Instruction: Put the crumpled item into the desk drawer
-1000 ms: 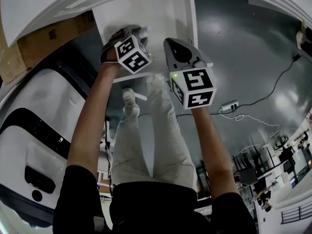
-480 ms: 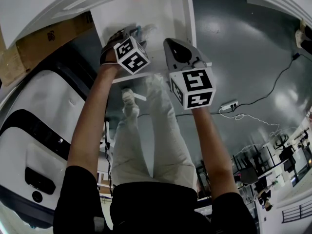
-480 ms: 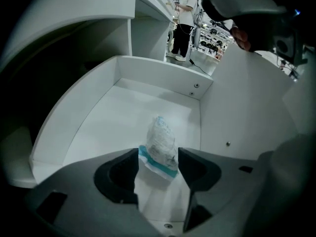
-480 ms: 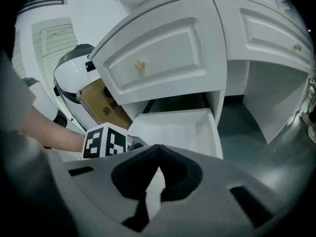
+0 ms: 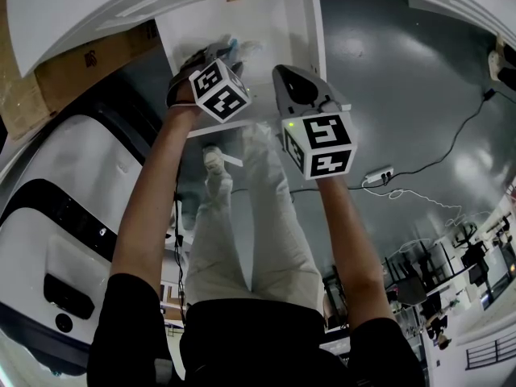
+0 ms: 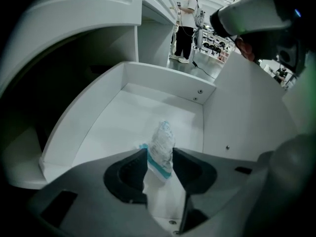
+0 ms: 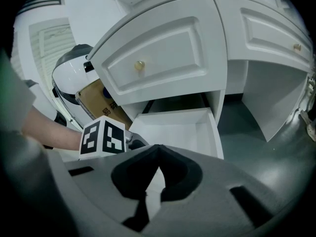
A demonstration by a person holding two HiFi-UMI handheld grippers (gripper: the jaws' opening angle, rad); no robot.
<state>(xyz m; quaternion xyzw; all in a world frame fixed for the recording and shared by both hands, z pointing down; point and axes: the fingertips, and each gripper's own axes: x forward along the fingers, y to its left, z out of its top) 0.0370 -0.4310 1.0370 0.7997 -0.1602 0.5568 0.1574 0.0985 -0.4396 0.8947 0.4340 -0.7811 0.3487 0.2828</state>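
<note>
The left tool (image 6: pixel 160 153) has just been closing its jaws and pinches the crumpled item (image 6: pixel 163 136) between them, right above the open desk drawer (image 6: pixel 123 120). Beside it, the right tool (image 7: pixel 158 149) sits closed and empty. The step in hand is placement; next, it likely lowers and lets go

Two hand-held grippers (image 6: pixel 160 158) (image 7: pixel 157 168), one crumpled item (image 6: pixel 162 141), one drawer (image 6: pixel 163 85)

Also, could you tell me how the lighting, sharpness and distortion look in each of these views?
Head view: heavy fisheye bending, with pale glare patches on the glossy grey floor. Left gripper view: black vignetted corners, an evenly lit white drawer, and a sharp crumpled item. Right gripper view: bowed cabinet lines, a crisp brass knob, and a blurred near foreground.
</note>
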